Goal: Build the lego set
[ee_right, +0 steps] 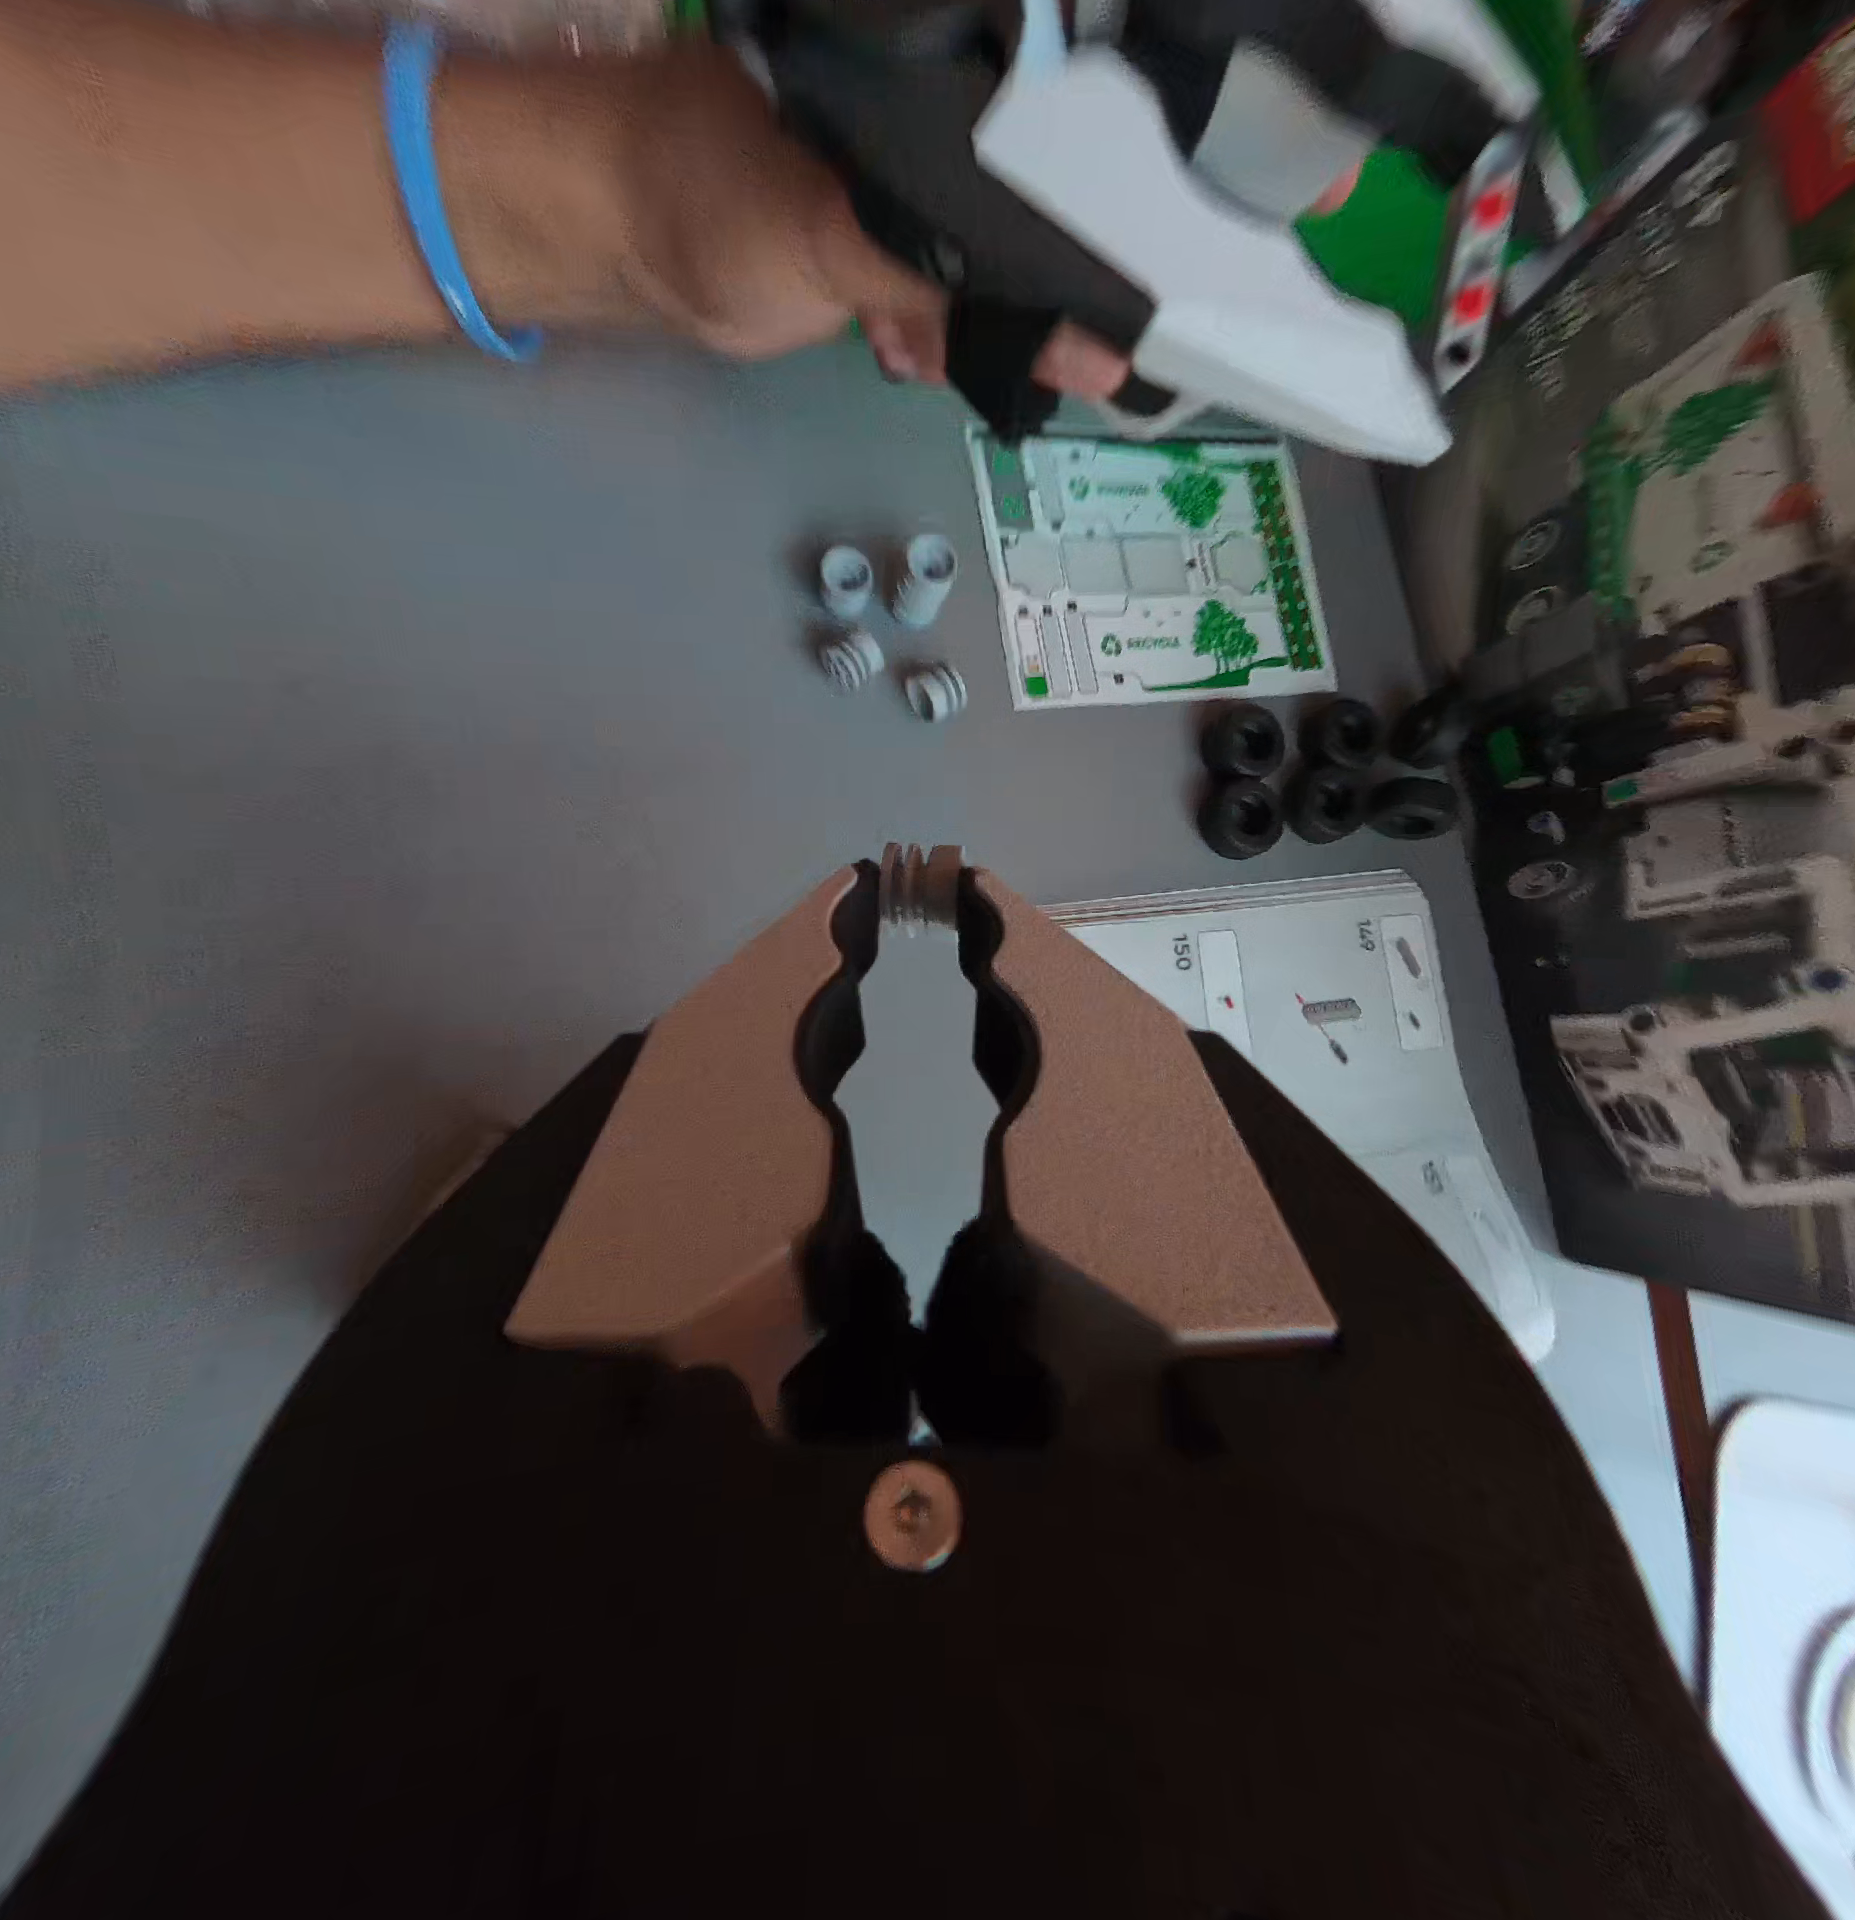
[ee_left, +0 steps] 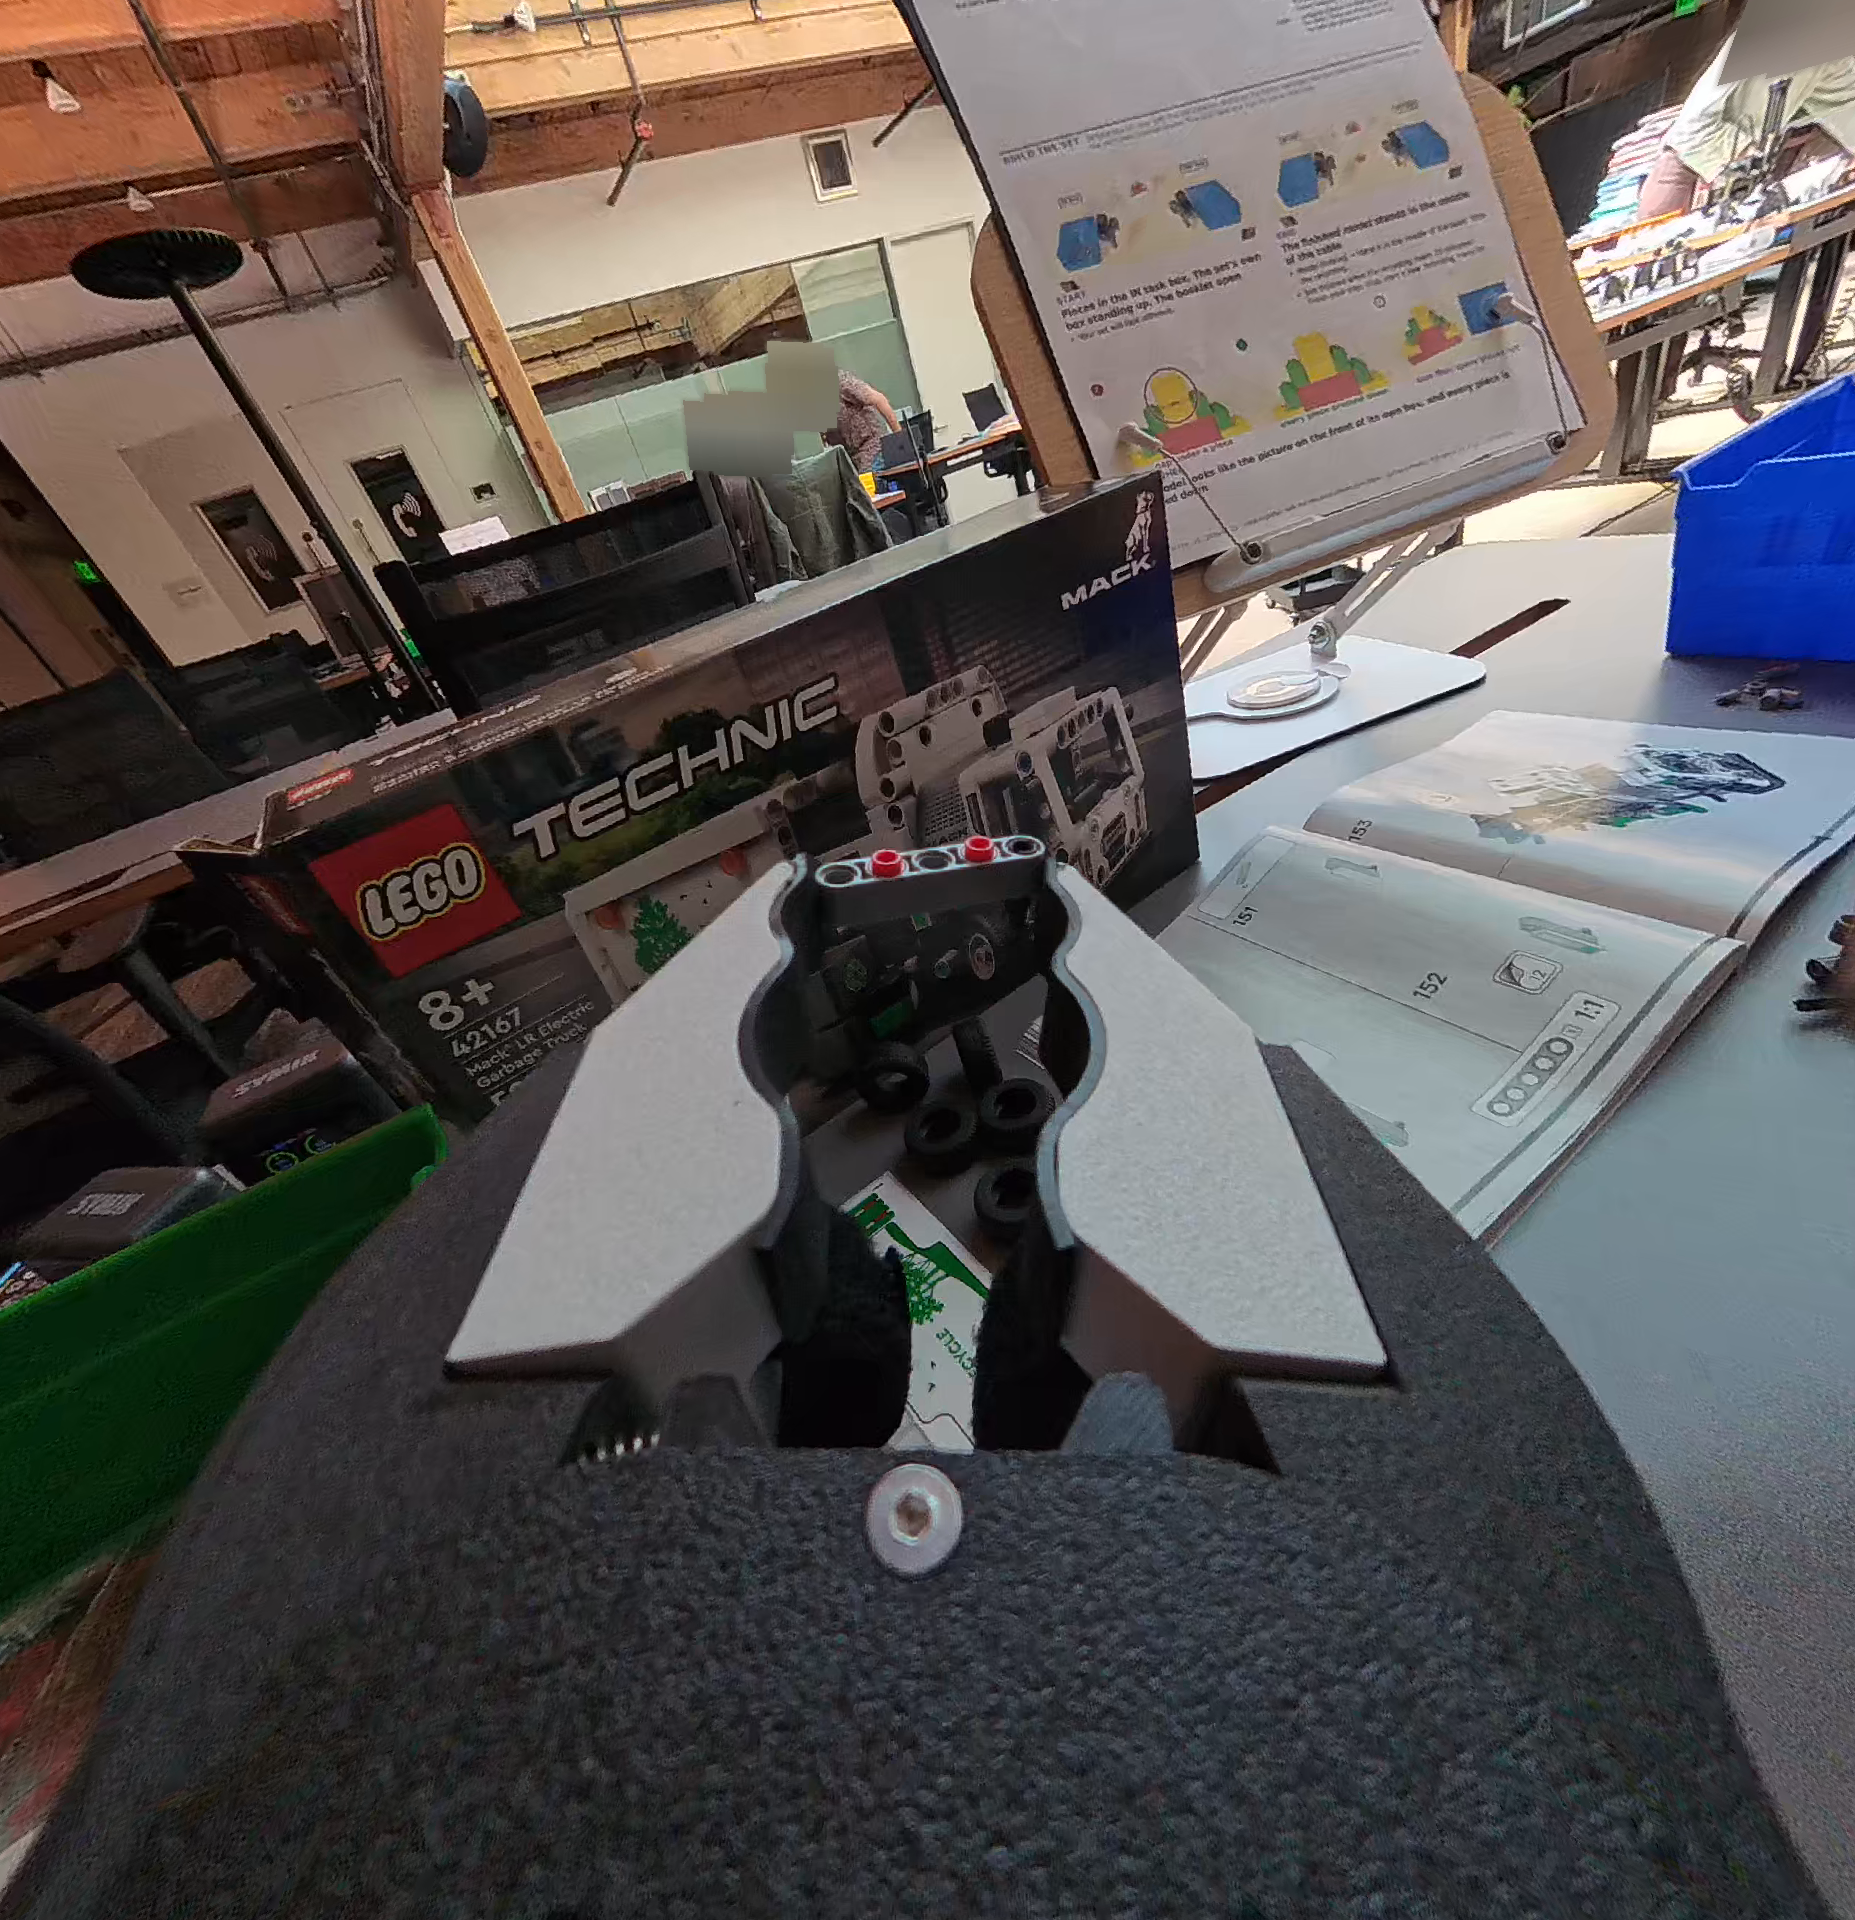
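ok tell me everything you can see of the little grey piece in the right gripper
The grey wheel hub is a small, light grey ribbed cylinder that looks like plastic, with ridges running round it. The right gripper pinches it at the very tips of its copper-coloured jaws, which touch it on both sides; one end pokes out past them. It hangs above the bare grey table, below four similar grey hubs lying loose there.

Open-plan workshop-office, exposed timber ceiling beams (ee_left: 175, 125), glass-walled rooms (ee_left: 715, 343), cluttered worktables (ee_left: 1723, 239), blue parts bin (ee_left: 1785, 540)
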Motion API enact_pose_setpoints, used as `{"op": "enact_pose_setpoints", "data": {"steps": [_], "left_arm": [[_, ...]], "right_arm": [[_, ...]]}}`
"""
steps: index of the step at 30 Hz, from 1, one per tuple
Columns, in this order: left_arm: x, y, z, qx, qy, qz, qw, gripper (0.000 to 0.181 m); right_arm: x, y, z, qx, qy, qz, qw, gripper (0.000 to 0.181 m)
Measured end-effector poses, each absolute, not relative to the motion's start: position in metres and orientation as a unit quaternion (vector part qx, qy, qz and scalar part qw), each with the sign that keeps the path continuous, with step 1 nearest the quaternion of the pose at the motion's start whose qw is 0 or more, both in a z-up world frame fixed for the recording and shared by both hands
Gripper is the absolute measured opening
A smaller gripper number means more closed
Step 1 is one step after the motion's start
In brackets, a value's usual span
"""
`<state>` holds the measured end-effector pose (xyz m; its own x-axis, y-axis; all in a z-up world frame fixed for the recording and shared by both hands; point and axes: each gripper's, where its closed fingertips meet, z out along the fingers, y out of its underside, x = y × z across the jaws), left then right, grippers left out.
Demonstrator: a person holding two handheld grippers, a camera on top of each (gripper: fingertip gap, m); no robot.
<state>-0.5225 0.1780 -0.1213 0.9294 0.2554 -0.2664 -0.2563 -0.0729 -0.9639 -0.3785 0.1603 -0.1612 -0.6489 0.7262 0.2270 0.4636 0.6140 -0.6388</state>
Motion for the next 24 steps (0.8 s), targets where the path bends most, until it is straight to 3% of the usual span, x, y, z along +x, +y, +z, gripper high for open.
{"op": "enact_pose_setpoints", "data": {"steps": [5, 11, 20, 24], "left_arm": [[-0.522, 0.179, -0.121, -0.706, -0.003, 0.203, 0.678, 0.040], [-0.535, 0.175, -0.125, -0.709, -0.039, 0.179, 0.681, 0.040], [-0.536, 0.179, -0.135, -0.720, -0.043, 0.169, 0.672, 0.040], [-0.531, 0.183, -0.139, -0.724, -0.037, 0.161, 0.669, 0.042]], "right_arm": [[-0.451, 0.168, -0.235, -0.335, -0.880, 0.315, 0.119, 0.013], [-0.473, 0.160, -0.275, -0.271, -0.908, 0.297, 0.114, 0.013], [-0.480, 0.160, -0.284, -0.276, -0.902, 0.318, 0.092, 0.021], [-0.469, 0.173, -0.243, -0.294, -0.880, 0.358, 0.106, 0.030]]}}
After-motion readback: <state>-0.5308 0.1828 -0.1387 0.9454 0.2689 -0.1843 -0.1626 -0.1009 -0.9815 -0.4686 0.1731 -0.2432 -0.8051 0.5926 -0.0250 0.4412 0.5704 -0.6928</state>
